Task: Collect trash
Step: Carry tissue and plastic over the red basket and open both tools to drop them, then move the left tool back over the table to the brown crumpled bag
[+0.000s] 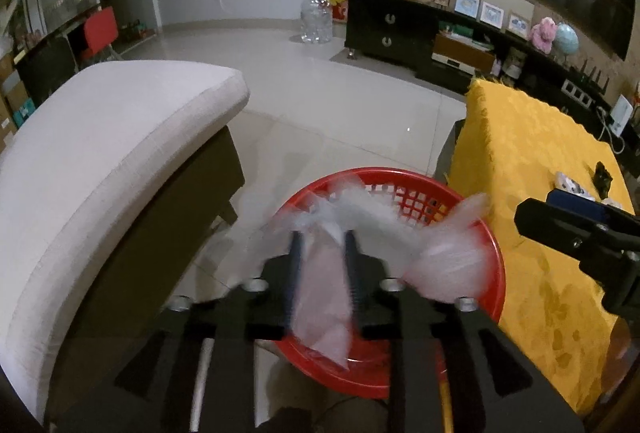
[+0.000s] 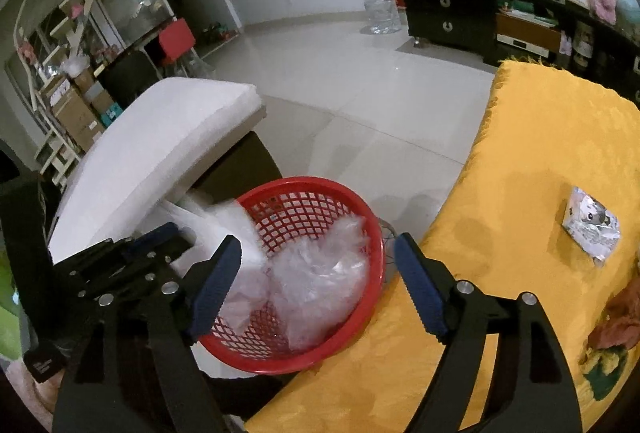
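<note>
A red mesh basket [image 1: 400,177] [image 2: 304,185] stands on the floor between a white seat and a yellow-covered table. Crumpled clear plastic bags [image 2: 320,273] fill it. In the left wrist view, my left gripper [image 1: 323,237] hangs just over the basket, its fingers a little apart. A blurred clear plastic bag [image 1: 320,297] lies loosely between them and spills into the basket. My right gripper [image 2: 318,240] stands wide open above the basket's near rim, with nothing between its fingers. A crumpled silvery wrapper [image 2: 592,225] lies on the yellow cloth.
The white cushioned seat [image 1: 120,137] is at the left and the yellow-covered table [image 2: 540,161] at the right. Pale tiled floor [image 1: 340,105] runs ahead to a dark cabinet [image 1: 384,29] and a large clear water bottle [image 1: 316,17]. Small items [image 1: 572,187] lie on the table.
</note>
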The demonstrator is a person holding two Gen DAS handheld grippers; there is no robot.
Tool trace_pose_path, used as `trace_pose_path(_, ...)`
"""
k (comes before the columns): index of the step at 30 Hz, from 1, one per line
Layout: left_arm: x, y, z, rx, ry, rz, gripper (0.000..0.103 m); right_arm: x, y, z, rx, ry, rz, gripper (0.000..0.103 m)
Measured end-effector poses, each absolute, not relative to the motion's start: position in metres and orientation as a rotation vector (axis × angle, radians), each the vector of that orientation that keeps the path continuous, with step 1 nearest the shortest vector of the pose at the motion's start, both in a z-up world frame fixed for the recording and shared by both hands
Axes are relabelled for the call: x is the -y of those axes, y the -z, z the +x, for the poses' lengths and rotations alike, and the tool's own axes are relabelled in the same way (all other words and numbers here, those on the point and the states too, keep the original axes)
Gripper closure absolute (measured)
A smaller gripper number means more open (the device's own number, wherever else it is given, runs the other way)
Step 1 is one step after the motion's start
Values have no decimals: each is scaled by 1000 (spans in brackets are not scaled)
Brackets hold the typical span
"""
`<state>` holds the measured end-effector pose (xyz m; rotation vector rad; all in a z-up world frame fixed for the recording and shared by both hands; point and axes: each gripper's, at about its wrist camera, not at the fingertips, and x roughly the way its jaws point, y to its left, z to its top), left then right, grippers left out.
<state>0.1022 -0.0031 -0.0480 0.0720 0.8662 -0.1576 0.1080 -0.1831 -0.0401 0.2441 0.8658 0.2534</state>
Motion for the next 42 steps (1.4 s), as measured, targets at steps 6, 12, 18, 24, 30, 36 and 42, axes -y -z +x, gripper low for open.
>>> trace_pose_path(6, 9, 38, 95, -816, 165, 63, 40, 196, 28, 98, -826, -215, 240, 26)
trace_pose_path(12, 18, 25, 88, -752, 176, 54, 26, 213, 13, 82, -744, -113, 172, 22)
trace_pose_path(18, 27, 17, 83, -722, 213, 25, 21, 239, 12, 69, -725, -22, 181, 17)
trace_pose_path(24, 52, 12, 74, -706, 262, 32, 19, 281, 8, 44, -692, 108, 209, 12)
trace_pose_path(30, 93, 12, 60, -699, 345, 80, 19, 337, 6, 2, -671, 247, 281, 12)
trace_pose_path(36, 128, 13, 47, -699, 417, 105, 18, 388, 13, -37, -658, 387, 340, 12)
trace_pose_path(42, 168, 17, 34, -710, 493, 132, 18, 421, 19, -60, -652, 459, 404, 12)
